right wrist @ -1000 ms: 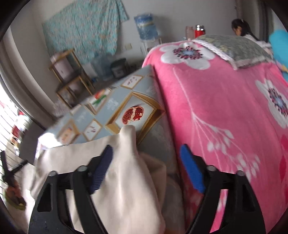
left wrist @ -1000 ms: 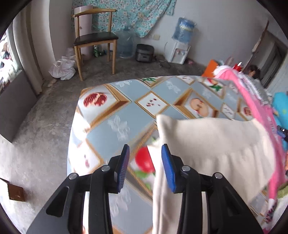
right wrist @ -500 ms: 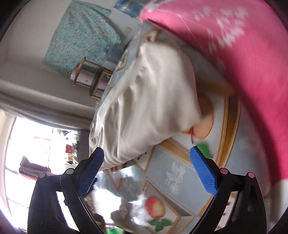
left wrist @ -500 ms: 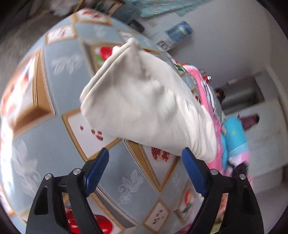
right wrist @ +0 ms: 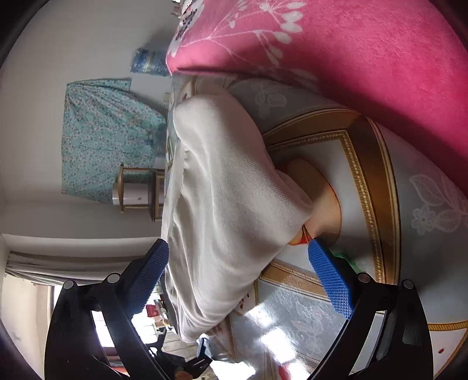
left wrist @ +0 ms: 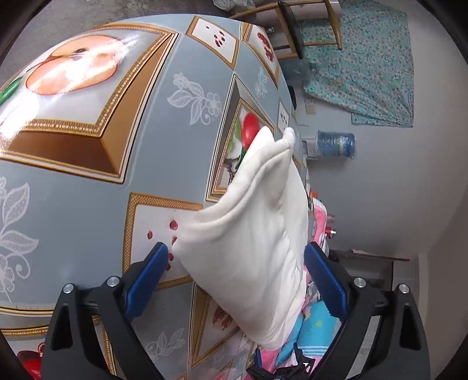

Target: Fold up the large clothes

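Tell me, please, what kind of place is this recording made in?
Most likely a lived-in room of a home, not a lab. A table under a fruit-print tablecloth holds the folded cream garment; a pink flowered blanket, a wooden chair and a water dispenser bottle are nearby.

Pale plastered walls (left wrist: 409,181) enclose the room, and a teal flowered cloth (left wrist: 359,67) hangs on one of them, with a wooden chair (left wrist: 295,29) and a blue water bottle on a dispenser (left wrist: 336,143) standing beside it. The floor (left wrist: 87,11) is bare grey concrete. In the right wrist view a pale curtain (right wrist: 58,260) hangs by a bright window (right wrist: 102,327), and daylight glares on the counter (right wrist: 292,336) with its fruit-patterned oilcloth.
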Demonstrator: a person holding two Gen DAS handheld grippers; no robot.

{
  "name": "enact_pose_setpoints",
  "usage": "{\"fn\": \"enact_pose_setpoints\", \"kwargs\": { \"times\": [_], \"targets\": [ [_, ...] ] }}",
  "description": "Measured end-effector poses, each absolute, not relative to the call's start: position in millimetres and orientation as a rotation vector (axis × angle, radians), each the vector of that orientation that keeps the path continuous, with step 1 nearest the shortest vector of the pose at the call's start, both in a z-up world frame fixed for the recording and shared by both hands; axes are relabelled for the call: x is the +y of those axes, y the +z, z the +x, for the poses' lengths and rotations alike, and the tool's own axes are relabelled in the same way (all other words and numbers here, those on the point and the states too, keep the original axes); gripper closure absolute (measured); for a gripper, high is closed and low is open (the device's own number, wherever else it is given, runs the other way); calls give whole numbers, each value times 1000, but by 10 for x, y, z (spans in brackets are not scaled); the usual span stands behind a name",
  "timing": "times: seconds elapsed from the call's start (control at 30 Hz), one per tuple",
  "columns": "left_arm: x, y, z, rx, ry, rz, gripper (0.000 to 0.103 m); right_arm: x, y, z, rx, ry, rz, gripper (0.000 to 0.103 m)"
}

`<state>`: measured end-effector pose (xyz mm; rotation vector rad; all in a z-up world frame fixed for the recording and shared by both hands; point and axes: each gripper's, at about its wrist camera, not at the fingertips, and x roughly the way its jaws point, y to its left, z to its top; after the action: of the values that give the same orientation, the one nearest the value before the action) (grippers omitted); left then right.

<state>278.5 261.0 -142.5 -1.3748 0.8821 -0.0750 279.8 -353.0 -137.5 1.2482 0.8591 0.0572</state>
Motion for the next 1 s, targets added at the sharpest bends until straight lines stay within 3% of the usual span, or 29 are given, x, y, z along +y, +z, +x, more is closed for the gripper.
{"fn": "enact_pose_setpoints", "kwargs": {
  "times": [0.07, 0.23, 0.33, 0.37, 0.4, 0.43, 0.47, 0.57, 1.0],
  "targets": [
    [2580, -1357, 2801, 854, -5, -1330, 15, -3511, -1394, 2866, 830, 26, 1253, 10],
    [2407, -1293, 2899, 869, 157, -1147, 56, -3469, -1348, 2944, 769, -71, 1250, 14],
    [2300, -1257, 2932, 861, 178, -977, 76, -3490, -1361, 2983, 751, -120, 1253, 22],
    [2244, -1217, 2941, 850, 176, -896, 83, -3491, -1369, 2998, 747, -129, 1248, 28],
    [2184, -1171, 2947, 835, 174, -812, 86, -3494, -1372, 3006, 747, -139, 1238, 39],
    [2142, -1158, 2934, 823, 168, -749, 87, -3503, -1383, 3005, 752, -144, 1225, 50],
    [2117, -1128, 2921, 815, 159, -699, 89, -3512, -1394, 3021, 765, -138, 1198, 67],
    [2131, -1095, 2879, 795, 127, -631, 90, -3537, -1428, 3038, 778, -86, 1144, 77],
    [2304, -879, 2508, 740, 112, -561, 91, -3335, -1233, 3056, 808, 121, 1016, 82]
  ]
}}
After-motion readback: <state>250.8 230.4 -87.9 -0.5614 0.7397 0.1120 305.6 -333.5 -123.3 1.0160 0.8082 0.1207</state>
